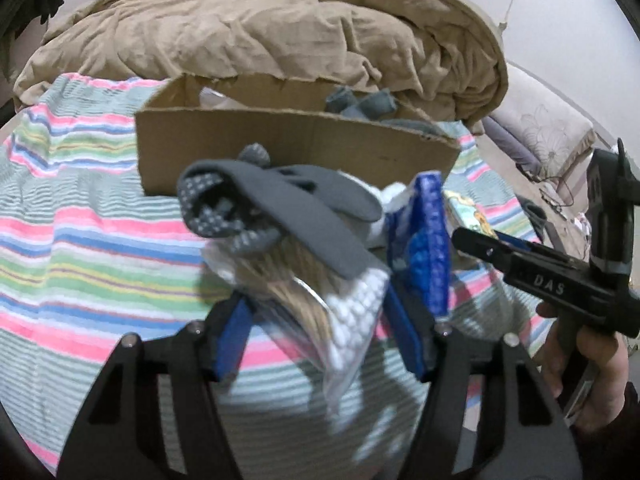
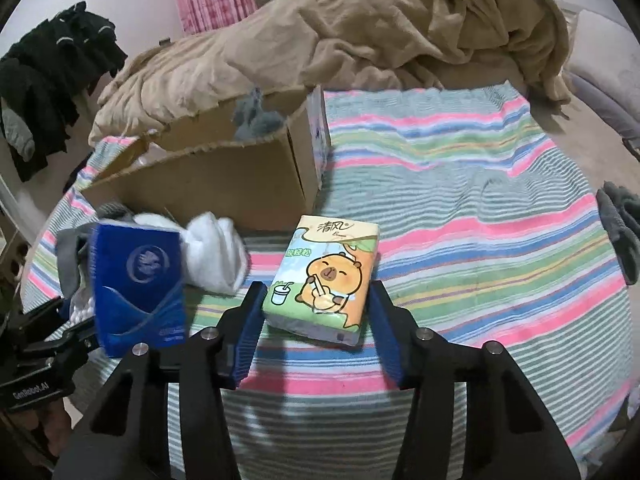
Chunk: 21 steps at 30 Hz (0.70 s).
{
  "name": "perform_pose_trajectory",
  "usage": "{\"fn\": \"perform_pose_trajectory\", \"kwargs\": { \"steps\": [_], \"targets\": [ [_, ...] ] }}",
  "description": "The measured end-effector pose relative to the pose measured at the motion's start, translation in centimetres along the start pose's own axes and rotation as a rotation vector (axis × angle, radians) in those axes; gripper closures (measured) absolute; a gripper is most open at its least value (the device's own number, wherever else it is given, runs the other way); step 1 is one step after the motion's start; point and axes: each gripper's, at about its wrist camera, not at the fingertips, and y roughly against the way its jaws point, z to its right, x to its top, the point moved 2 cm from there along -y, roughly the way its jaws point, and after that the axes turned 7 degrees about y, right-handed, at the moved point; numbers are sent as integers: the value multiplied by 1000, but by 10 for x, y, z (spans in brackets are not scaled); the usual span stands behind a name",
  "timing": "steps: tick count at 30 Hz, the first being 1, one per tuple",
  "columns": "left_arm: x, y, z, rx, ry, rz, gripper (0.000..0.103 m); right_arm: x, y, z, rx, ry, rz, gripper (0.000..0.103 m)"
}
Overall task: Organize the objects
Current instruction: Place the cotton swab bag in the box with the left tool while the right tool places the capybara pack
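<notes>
On the striped blanket [image 2: 460, 208], my left gripper [image 1: 320, 320] stands open around a clear bag of cotton swabs [image 1: 320, 304], with a grey glove [image 1: 280, 208] draped over the bag. A blue tissue pack [image 1: 426, 240] stands upright by its right finger; it also shows in the right wrist view [image 2: 138, 268]. My right gripper [image 2: 316, 320] is open around a cartoon tissue pack [image 2: 326, 274] lying flat, the fingers beside it, not touching. A white cloth [image 2: 216, 252] lies between the packs. The cardboard box [image 1: 280, 148] behind holds grey cloth.
A crumpled tan duvet [image 1: 280, 32] is piled behind the box [image 2: 208, 176]. Dark clothes [image 2: 48, 80] hang at far left. A grey glove [image 2: 620, 232] lies at the blanket's right edge. A sofa [image 1: 548, 128] stands to the right.
</notes>
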Motion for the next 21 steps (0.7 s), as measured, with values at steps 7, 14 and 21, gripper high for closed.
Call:
{"fn": "perform_pose_trajectory", "kwargs": {
  "steps": [7,14,21],
  "targets": [
    [2,45,7,0,-19,60,39,5,29,-7,9,13,45,49],
    [18,78,15,4,-48,121,39,17,58,-14,13,31,95,49],
    [45,88,20,8,-83,162,38,35,68,-19,17,50,129,49]
  ]
}}
